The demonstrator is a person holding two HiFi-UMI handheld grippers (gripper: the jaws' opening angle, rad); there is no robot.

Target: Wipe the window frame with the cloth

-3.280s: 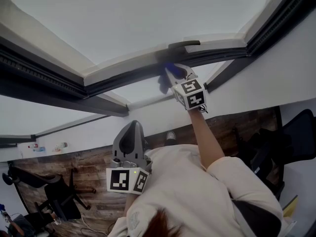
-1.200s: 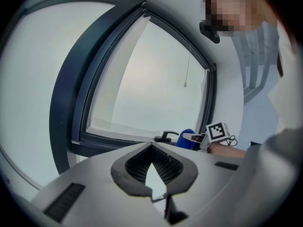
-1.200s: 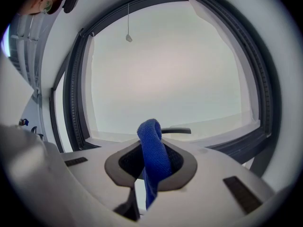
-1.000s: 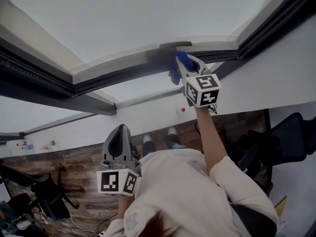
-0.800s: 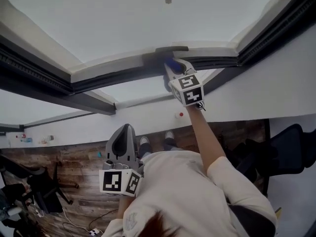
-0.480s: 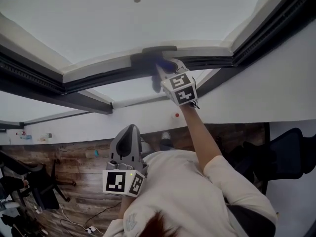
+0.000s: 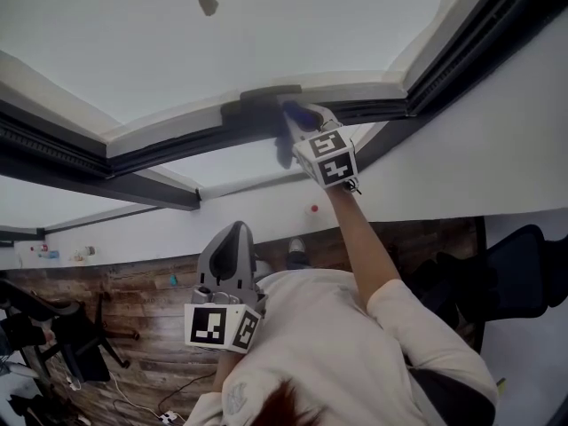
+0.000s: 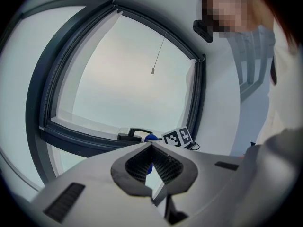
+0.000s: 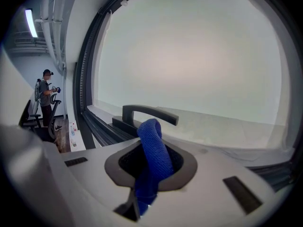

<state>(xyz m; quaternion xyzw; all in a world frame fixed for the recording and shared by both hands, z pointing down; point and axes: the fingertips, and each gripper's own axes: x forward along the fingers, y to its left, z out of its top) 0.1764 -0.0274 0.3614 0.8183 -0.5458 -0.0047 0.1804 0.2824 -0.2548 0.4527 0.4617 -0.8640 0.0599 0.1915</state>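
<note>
My right gripper (image 7: 302, 118) is raised to the window frame (image 7: 169, 145), shut on a blue cloth (image 7: 298, 114). The cloth presses against the dark rail just below the right end of the window handle (image 7: 266, 94). In the right gripper view the cloth (image 9: 150, 129) stands up between the jaws, with the handle (image 9: 149, 113) right behind it. My left gripper (image 7: 229, 254) hangs low by the person's chest, away from the frame. Its jaws meet with nothing between them (image 8: 151, 148), and it looks toward the cloth (image 8: 151, 137) from afar.
A pull cord (image 7: 206, 3) hangs in front of the pane. The white sill (image 7: 222, 204) runs below the frame. Office chairs (image 7: 53, 340) stand on the wooden floor far below. Another person (image 9: 46, 98) stands at the left of the right gripper view.
Since 3.3 s ago the right gripper has carried the cloth from the handle's left end to its right end. In the last second it stays there while the view shifts. The left gripper stays low.
</note>
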